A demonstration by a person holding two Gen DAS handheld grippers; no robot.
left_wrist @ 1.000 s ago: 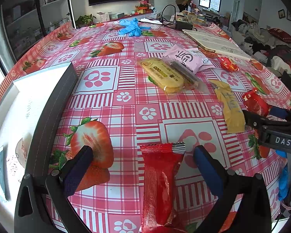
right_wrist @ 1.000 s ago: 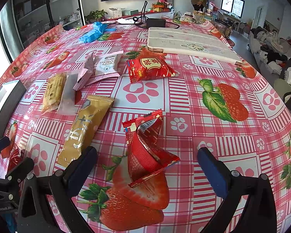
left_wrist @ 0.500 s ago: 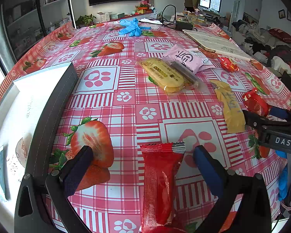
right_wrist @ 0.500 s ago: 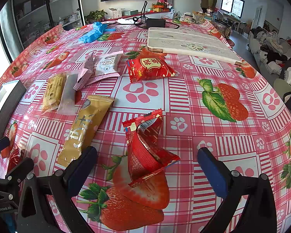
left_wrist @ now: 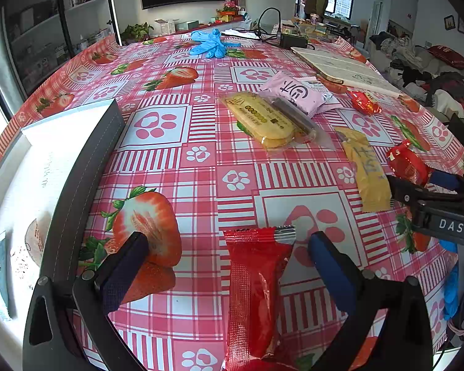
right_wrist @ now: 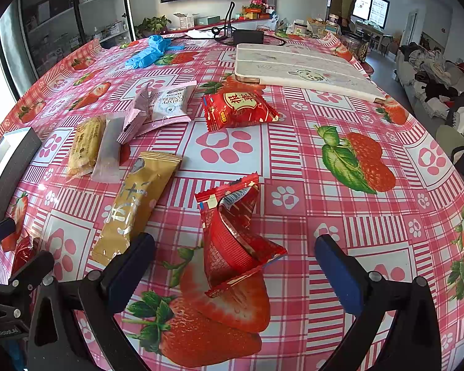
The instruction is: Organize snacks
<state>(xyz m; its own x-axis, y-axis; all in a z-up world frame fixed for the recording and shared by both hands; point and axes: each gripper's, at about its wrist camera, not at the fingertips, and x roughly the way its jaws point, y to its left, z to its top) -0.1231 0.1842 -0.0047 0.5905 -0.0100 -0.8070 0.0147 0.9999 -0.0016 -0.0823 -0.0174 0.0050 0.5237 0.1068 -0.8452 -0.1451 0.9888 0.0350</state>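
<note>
Progress: sorting is looking barely begun, as I judge it; every snack in view is lying loose on the strawberry tablecloth (right_wrist: 340, 117), and none is sitting grouped with another by design.
Left gripper (left_wrist: 225, 262): jaws are standing wide apart, gripping nothing; a long red snack pack (left_wrist: 256, 290) is lying lengthwise between the fingers, touching neither pad.
Right gripper (right_wrist: 232, 259): jaws are likewise spread wide and holding nothing; a crumpled red wrapper (right_wrist: 235, 238) is sitting between the fingers, clear of both.
Still waiting: the gold stick pack (right_wrist: 136, 207), the yellow biscuit pack (left_wrist: 263, 117), the pink pouch (left_wrist: 297, 95) and the red square packet (right_wrist: 238, 108) are all lying scattered mid-table.
Destination: a white box with a dark rim (left_wrist: 58, 160) is showing at the table's left edge; this is probably where snacks are going, though I cannot tell what it is already holding.
Left view only: it is showing the box interior and the long red snack pack in full.
Right view only: it is showing the red square packet face-on, a white board (right_wrist: 300, 68) beyond it, and the crumpled red wrapper's folded shape.
Both views: blue gloves (left_wrist: 210, 43) are lying at the far end.
</note>
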